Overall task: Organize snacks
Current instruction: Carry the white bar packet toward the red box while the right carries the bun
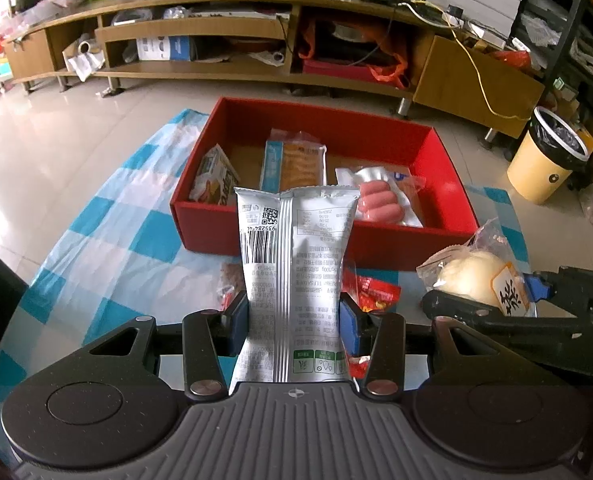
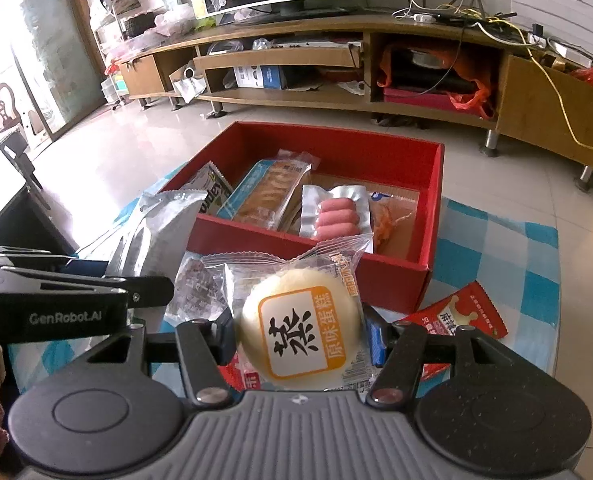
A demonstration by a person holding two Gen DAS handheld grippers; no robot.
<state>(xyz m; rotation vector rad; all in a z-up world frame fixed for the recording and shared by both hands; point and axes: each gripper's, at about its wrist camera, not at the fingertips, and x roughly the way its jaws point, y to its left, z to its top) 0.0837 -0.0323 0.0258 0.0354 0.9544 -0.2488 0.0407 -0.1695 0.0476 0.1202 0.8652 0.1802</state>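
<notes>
Silver snack packet (image 1: 296, 256) clamped upright in left tongs (image 1: 294, 316) before red box (image 1: 376, 240).

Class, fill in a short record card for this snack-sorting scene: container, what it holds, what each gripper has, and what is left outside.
container: red box on a blue checked cloth
in box: sausage pack, biscuit pack, other packets
left gripper: shut on silver packet
right gripper: shut on steamed cake
outside box: red packet on the cloth
</notes>
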